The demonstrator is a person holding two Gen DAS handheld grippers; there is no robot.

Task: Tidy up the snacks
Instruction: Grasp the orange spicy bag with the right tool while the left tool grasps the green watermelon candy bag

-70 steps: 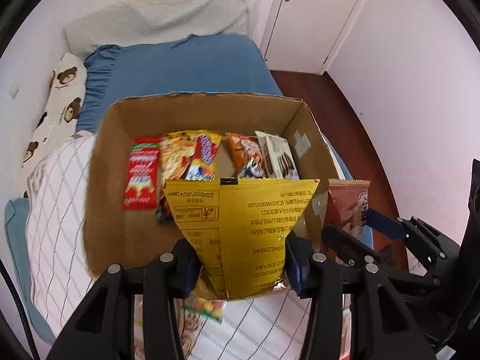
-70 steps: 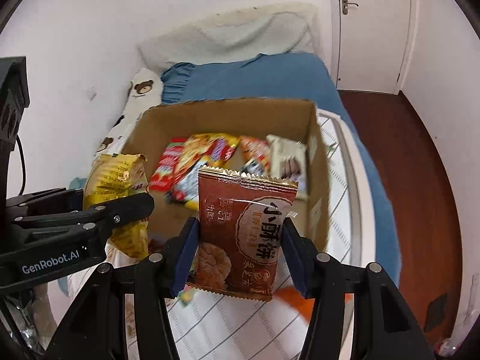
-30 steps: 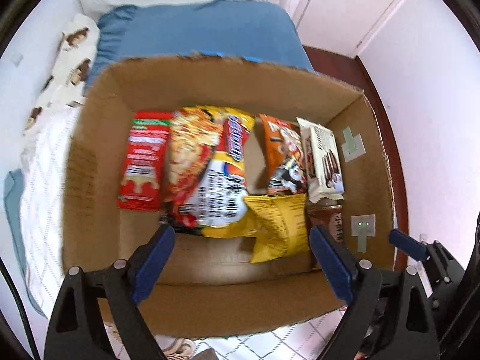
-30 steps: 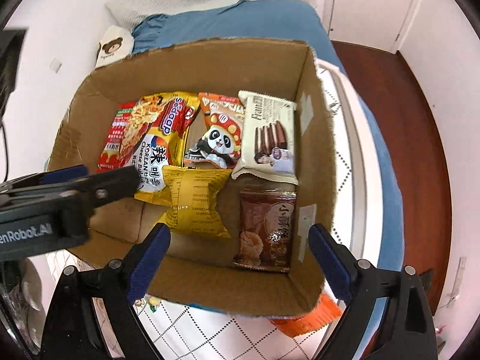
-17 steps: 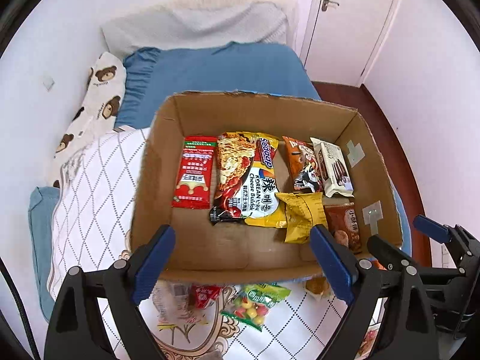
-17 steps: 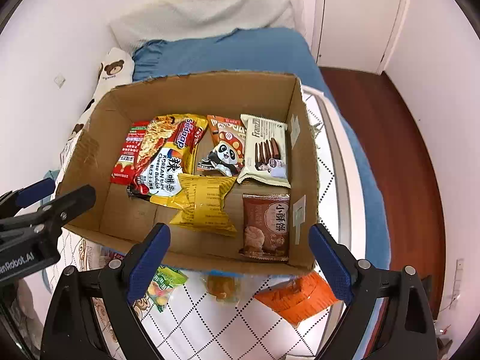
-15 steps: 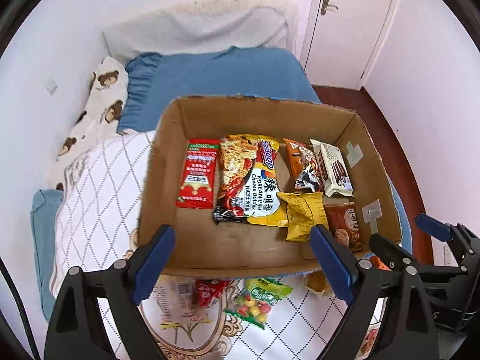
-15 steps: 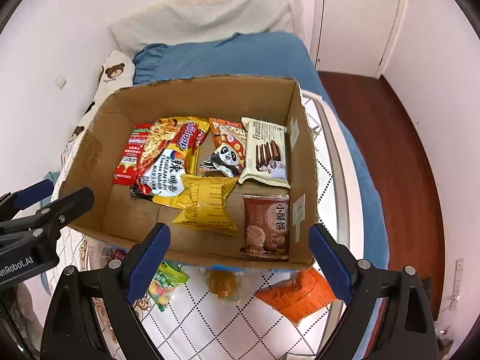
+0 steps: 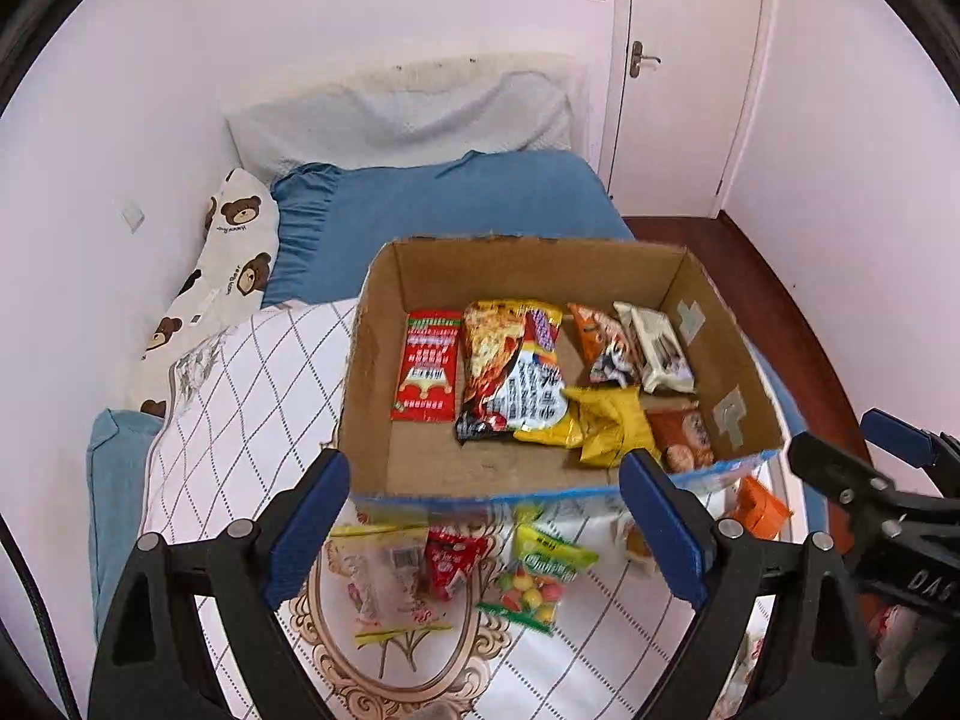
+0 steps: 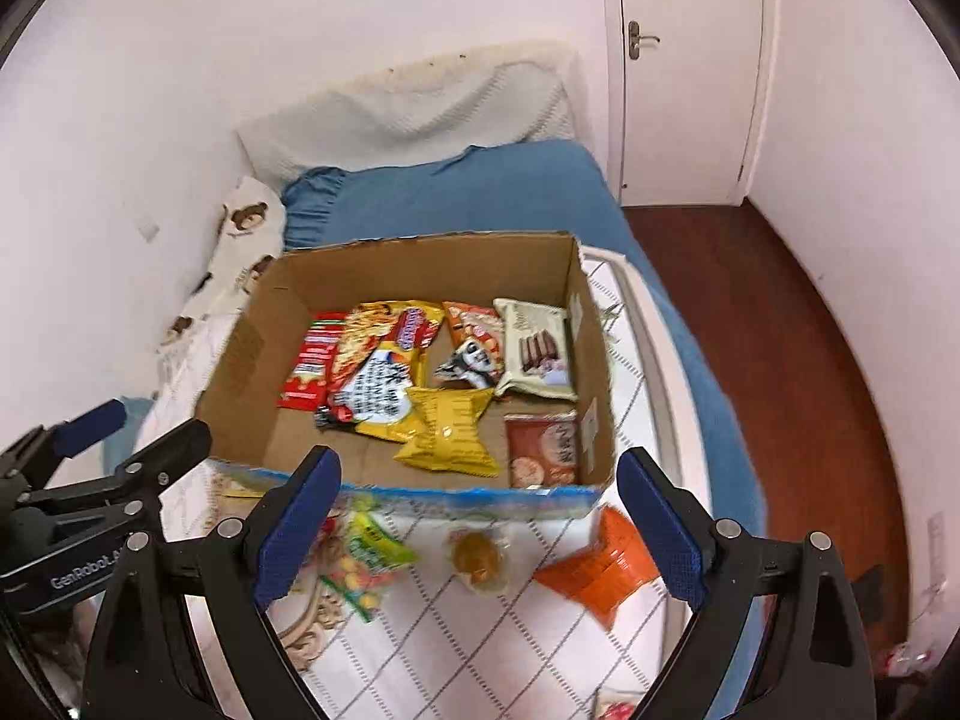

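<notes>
Snacks outside the cardboard box point(image 10: 420, 276), like the orange packet point(image 10: 606, 564) by its near wall, look light, crinkly; pinch an edge. Both grippers' jaws gape empty.

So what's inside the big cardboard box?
The cardboard box holds six snack packs: red, noodle, panda, cream wafer, yellow and brown. Anything beneath them is covered.

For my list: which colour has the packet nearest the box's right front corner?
Reddish-brown packet; right wrist view.
</notes>
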